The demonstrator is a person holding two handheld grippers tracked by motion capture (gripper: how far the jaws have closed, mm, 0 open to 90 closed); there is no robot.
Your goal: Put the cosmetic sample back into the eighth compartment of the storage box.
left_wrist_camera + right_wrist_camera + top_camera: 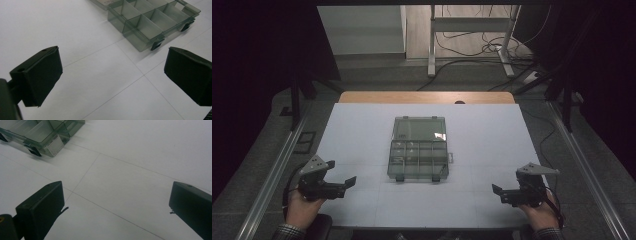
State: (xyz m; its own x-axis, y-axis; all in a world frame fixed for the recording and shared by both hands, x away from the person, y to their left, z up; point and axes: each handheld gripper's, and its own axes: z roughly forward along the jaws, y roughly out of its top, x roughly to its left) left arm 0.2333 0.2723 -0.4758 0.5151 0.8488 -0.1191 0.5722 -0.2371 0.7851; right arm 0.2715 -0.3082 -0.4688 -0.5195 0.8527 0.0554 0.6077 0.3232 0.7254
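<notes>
We see a clear plastic box (418,148) lying open in the middle of the white bench (357,125), its lid folded flat away from us and its divided tray nearest to us, with two dark latches on the front edge. Our left hand-held gripper (343,172) sits near the front left corner of the bench, held in the left hand (303,207), and its jaws stand wide apart with nothing between them. Our right hand-held gripper (498,191) sits near the front right corner, held in the right hand (539,214), and its jaws are likewise spread wide and hold nothing. Both point inward toward the box, each well apart from it. In the left gripper view we look between the two black jaws at bare bench, with the tray's compartments and latches at the upper right; we cannot tell what lies in the compartments. In the right gripper view the corner of the box appears at the upper left, with a small white label on its side wall, and thin lines cross the bench surface between the jaws
</notes>
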